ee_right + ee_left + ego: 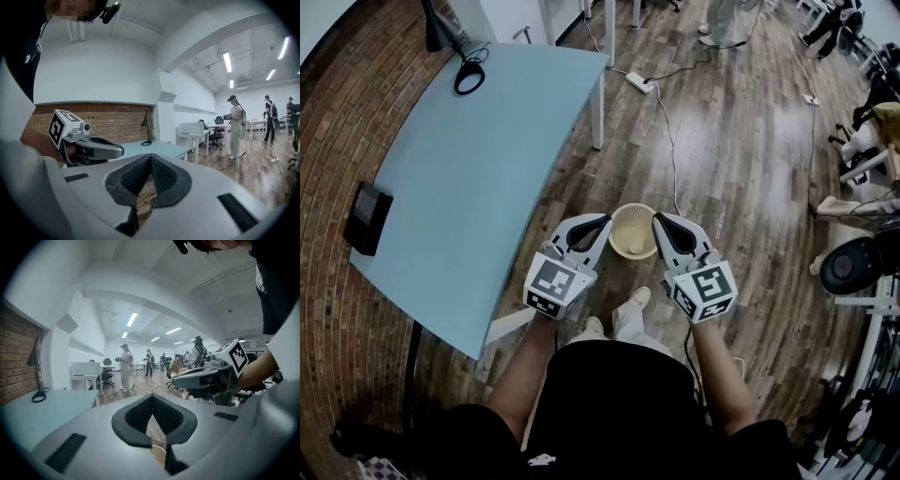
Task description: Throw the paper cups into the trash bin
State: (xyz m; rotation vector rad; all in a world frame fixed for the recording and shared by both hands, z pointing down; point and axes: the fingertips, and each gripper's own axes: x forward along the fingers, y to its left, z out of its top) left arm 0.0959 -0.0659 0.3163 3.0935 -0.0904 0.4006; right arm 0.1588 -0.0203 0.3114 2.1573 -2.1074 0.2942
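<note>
Wood floor (741, 141): trash bin (628, 219) between left tool (600, 227) and right tool (662, 225), both with jaws together; bin contents indistinct.

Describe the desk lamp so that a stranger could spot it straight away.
Start at the big pale blue table that runs along the brick wall. At its far end stands the lamp, black, with a thin neck and a ring-shaped foot. The only other thing there, a black box at the table's left edge, is flat and rectangular.
</note>
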